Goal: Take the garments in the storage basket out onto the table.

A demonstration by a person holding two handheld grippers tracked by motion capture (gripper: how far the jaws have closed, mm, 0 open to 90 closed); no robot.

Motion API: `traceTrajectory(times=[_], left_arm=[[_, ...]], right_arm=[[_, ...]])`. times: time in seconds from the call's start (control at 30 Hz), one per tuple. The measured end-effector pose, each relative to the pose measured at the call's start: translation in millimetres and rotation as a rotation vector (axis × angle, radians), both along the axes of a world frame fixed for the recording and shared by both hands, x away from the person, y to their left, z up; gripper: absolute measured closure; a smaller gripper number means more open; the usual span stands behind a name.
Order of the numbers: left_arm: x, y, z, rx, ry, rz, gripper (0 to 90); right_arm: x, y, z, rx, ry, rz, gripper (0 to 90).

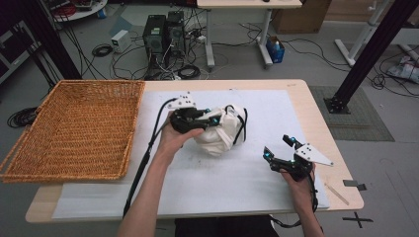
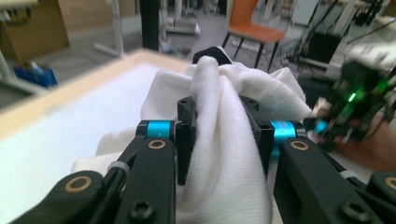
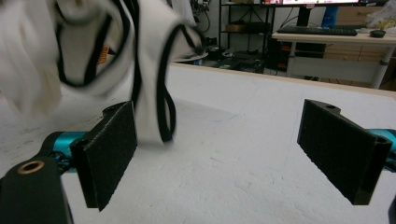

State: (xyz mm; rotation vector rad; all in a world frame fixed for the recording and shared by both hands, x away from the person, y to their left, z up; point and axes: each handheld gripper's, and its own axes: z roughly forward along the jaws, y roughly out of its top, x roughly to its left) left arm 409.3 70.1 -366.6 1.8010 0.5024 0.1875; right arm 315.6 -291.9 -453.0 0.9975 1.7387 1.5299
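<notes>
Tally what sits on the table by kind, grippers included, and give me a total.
White garment with black trim: 1, bunched, pinched by the left gripper
Wicker basket: 1, at the table's left end
White mat: 1
Grippers: 2, the right gripper with jaws wide apart
Total: 5
</notes>
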Motion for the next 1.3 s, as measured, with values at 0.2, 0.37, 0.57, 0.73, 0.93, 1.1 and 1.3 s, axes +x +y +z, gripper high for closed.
traceTrajectory(times=[0.2, 0.37, 0.57, 0.73, 0.93, 1.1, 1.3], left_arm=[[2.6, -12.8, -48.9, 0.099, 0.084, 0.03, 69.9], [2.3, -13.3, -77.6, 0.172, 0.124, 0.057, 69.0], [2.0, -13.8, -82.4, 0.193, 0.126, 0.062, 63.6], [-6.0, -12.1, -71.2, 0.18, 0.144, 0.112, 33.1], [-28.0, 7.9, -34.8, 0.038, 0.089, 0.158, 29.2], [-35.4, 32.0, -20.4, 0.077, 0.055, 0.229, 28.2], [-44.1, 52.4, -22.9, 0.078, 0.056, 0.291, 28.2]], right_arm=[[0.2, 0.0, 0.0, 0.0, 0.001, 0.003, 12.1], [0.4, 0.1, 0.0, -0.001, 0.0, 0.003, 12.1], [0.7, 0.0, 0.0, -0.002, 0.0, 0.006, 12.1], [0.5, 0.4, 0.0, -0.004, -0.002, 0.002, 12.0], [0.0, 0.8, 0.1, -0.007, -0.003, -0.002, 12.0], [-0.4, 1.3, 0.0, -0.011, -0.005, 0.002, 12.0], [-0.2, 0.7, 0.1, -0.001, 0.002, -0.009, 12.0]])
